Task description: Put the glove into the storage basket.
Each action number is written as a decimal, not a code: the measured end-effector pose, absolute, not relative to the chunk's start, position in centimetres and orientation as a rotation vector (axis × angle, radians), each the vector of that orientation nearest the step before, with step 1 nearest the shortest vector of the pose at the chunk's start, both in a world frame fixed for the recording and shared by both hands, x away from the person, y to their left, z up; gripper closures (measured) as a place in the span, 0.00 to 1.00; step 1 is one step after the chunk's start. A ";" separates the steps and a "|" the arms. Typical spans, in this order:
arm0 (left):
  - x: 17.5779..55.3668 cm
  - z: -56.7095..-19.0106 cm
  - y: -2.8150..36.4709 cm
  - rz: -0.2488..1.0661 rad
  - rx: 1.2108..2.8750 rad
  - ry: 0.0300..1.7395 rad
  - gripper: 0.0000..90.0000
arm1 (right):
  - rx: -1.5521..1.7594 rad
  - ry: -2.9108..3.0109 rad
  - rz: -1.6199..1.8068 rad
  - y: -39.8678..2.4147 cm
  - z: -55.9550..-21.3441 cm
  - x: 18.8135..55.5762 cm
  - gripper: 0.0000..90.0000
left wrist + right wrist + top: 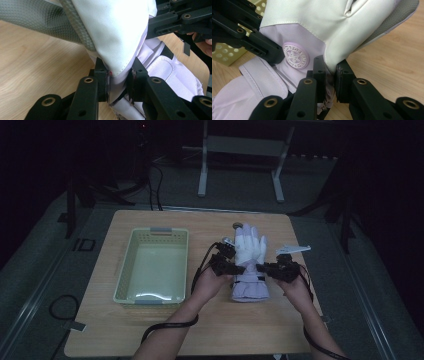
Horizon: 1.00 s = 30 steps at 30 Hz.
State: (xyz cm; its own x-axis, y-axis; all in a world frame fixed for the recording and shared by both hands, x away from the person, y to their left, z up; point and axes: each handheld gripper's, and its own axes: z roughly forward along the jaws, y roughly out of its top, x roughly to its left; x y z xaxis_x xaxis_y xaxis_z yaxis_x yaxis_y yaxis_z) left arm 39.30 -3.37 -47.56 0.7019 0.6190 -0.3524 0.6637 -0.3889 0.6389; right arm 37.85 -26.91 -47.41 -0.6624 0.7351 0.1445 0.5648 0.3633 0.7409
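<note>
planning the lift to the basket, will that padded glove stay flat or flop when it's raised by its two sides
The glove probably sags: its fabric folds where the left hand-held gripper pinches it. Likely light, being soft padded cloth. The right hand-held gripper also bunches only an edge, so smooth fabric might slip.

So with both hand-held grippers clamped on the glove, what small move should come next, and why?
Probably carry the ski glove sideways toward the yellow-green basket. The left hand-held gripper and right hand-held gripper each pinch a side of it near the wrist, and the basket sits beside it.
</note>
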 end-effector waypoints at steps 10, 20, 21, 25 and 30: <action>38.9 -45.4 -1.9 -0.053 2.125 0.973 0.82 | 1.142 2.405 1.219 -25.6 -45.7 37.6 0.90; 38.7 -43.0 1.0 -0.010 2.154 0.981 0.82 | 1.105 2.406 1.258 -22.7 -43.9 37.8 0.90; 38.7 -42.8 1.3 -0.011 2.154 0.986 0.82 | 1.104 2.408 1.263 -22.5 -43.8 37.9 0.90; 38.5 -42.0 2.3 0.014 2.174 0.987 0.82 | 1.093 2.419 1.278 -21.4 -43.4 38.0 0.90; 38.2 -41.1 3.8 0.051 2.175 0.996 0.82 | 1.067 2.426 1.292 -20.0 -42.6 38.2 0.90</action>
